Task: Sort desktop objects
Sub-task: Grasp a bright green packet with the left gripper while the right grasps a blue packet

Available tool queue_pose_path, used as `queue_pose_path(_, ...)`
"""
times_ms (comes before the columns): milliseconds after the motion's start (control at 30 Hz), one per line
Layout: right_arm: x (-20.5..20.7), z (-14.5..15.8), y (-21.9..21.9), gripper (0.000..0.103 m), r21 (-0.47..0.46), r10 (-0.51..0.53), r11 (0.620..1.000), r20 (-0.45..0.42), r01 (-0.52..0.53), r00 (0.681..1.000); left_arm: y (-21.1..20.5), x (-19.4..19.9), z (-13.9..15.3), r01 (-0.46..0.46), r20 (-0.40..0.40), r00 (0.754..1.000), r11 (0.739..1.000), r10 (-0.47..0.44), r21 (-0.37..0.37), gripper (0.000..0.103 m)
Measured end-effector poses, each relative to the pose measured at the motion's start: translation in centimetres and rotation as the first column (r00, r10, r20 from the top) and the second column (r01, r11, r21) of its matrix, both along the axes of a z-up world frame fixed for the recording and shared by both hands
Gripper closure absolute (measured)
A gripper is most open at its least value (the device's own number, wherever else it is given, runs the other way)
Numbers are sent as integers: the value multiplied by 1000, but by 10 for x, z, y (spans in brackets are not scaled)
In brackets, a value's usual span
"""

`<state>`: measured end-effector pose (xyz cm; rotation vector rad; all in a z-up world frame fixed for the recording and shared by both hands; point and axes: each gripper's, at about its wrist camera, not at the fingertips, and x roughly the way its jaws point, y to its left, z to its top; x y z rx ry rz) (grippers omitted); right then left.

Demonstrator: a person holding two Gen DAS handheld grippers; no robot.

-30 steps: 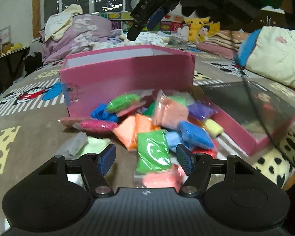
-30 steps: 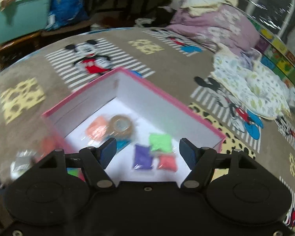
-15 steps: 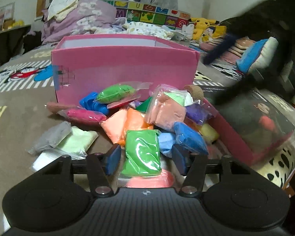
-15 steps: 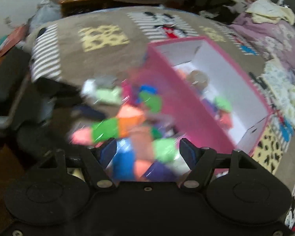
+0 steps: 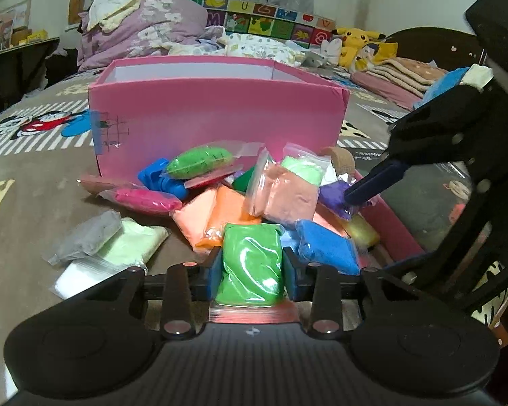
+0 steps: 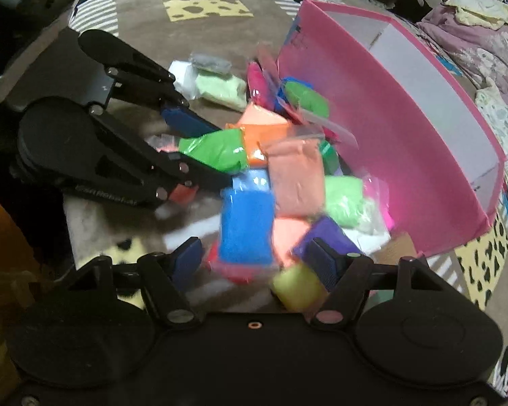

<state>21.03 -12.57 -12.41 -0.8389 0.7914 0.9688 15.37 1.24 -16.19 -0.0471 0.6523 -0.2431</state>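
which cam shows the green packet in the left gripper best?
Left wrist: the green packet sits sharp and centred between the left gripper's pads. Right wrist shows it from the side, slightly blurred, partly behind a finger.

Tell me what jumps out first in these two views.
The heap of bright clay packets spilled on the cartoon blanket, against the near wall of the tall pink box. The left claw is shut on a green packet at the heap's near edge; the right claw hangs open over its right side.
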Motion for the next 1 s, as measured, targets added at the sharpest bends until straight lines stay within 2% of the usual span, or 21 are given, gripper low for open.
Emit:
queue_pose_path(200,7,-5,6,34,21,-4,1000,-31,5,1000,6,-1,5,-8,14,1000,1000,8,-13,68)
queue_pose_path(333,14,-8,6,39,43,-23,999,-66,26,998,8,-5,9,-5,27,1000,1000,6,-21,68)
queue_pose_path(533,19,-13,3,56,56,-50,997,-120,57,992,10,-7,13,-13,41,999,1000,14,-24,68)
queue_pose_path(600,21,-12,1,66,66,-64,995,-140,74,988,10,-8,14,-14,44,999,1000,15,-22,68)
queue_pose_path(1000,14,0,-3,69,74,-64,994,-131,74,989,6,-10,23,-45,72,996,999,45,3,69)
